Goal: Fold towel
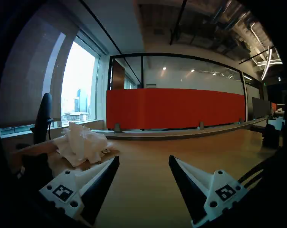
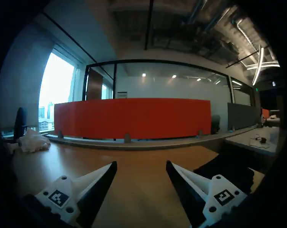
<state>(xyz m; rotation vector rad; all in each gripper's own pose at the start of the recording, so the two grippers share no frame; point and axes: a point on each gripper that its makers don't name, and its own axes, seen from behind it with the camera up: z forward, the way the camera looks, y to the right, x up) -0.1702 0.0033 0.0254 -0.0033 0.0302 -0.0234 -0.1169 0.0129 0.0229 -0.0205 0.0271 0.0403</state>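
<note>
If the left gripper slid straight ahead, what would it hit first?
The left gripper would likely reach the red partition across the bare desk; depth unclear. The towel lies off to its left.

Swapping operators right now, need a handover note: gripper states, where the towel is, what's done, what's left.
Left gripper: open, empty, over the wooden desk.
Right gripper: open, empty, over the same desk.
Towel: white, crumpled in a heap at the window end of the desk, just ahead-left of the left gripper and farther from the right one. Neither gripper touches it.
Done: no fold made yet.
Left: grasp the towel, spread it flat, fold it.
</note>
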